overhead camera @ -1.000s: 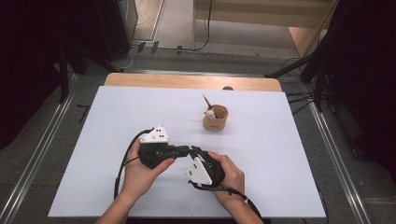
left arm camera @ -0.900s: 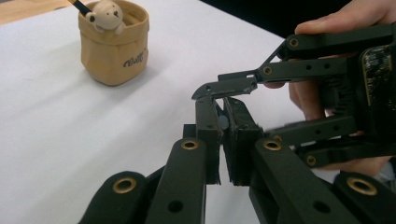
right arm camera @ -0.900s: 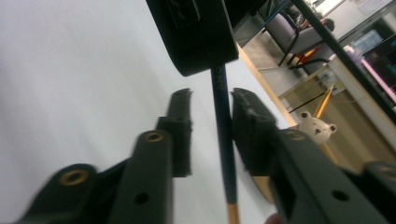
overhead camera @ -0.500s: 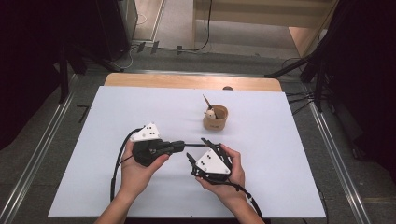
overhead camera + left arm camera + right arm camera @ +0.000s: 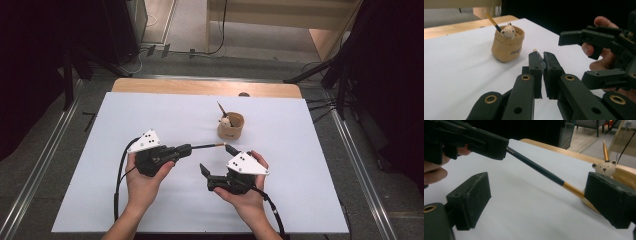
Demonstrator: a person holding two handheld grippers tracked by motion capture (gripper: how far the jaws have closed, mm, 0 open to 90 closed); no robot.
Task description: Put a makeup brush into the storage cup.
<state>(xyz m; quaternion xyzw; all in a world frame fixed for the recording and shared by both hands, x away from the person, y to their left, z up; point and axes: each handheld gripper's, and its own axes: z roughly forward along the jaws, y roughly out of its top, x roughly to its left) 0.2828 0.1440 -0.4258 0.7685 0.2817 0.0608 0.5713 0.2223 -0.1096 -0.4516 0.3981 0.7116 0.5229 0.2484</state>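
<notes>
From the high view, the left hand-held gripper lies over the white bench with its jaws pressed together on the dark end of a pencil, which sticks out level toward the right; the gold end of the pencil reaches just beside the far jaw of the right hand-held gripper, whose jaws have just been opening and now stand spread, with no pad on the pencil. Behind them, near the bench's far edge, stands a tan cup with a small bear figure and a second pencil leaning in it. In the left gripper view, the left hand-held gripper shows its two pads clamped close, the tip of the pencil peeping just beyond them, the cup standing upright farther off and the right hand-held gripper open at the right. In the right gripper view, the pencil runs slantwise from the left hand-held gripper down to the right-hand jaw, crossing the gap between the spread pads without being pinched. The pencil looks light, stiff and thin, with a smooth lacquered skin that may slide or swivel in a single pinch; it seems best gripped across the shaft near the middle, firmly but without levering it.
</notes>
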